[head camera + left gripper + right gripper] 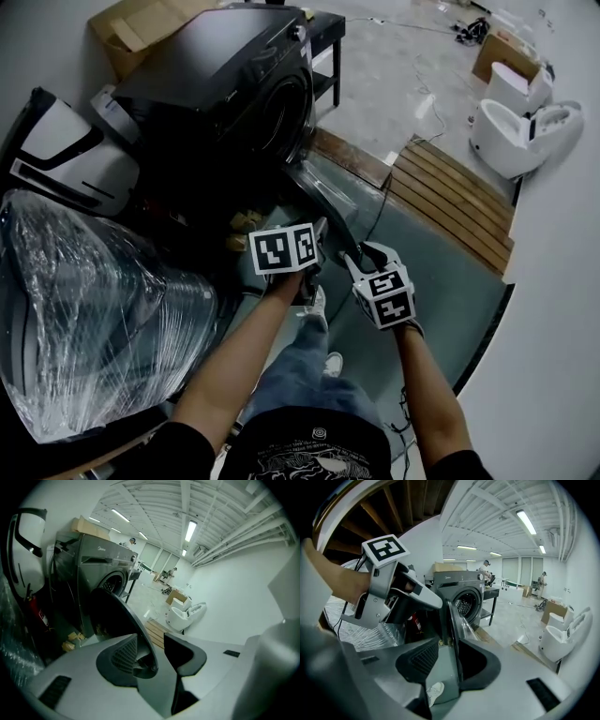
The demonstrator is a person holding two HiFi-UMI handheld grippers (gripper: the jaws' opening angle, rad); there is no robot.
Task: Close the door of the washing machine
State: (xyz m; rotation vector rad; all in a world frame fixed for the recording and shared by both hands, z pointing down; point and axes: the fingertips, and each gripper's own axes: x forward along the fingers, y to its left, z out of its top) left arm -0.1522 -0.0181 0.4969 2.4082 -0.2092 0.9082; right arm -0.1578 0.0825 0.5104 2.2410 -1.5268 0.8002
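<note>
Dark grey front-load washing machine (225, 84), standing upright. Its round door (328, 202) is swung wide open out front.

Left forearm (239, 361) and right forearm (427, 384) extend forward and downward, side by side. Left gripper (314, 239) and right gripper (361, 258) meet the door (328, 202) edge. Each pair of jaws stands apart, astride that edge without clamping it.

The grey floor (394, 75) carries a dark washing machine (225, 84). A wooden slatted board (455, 202) lies near its front. White toilets (506, 136) and a cardboard box (492, 52) stand well apart from it, and a loose cable (427, 98) lies between.
</note>
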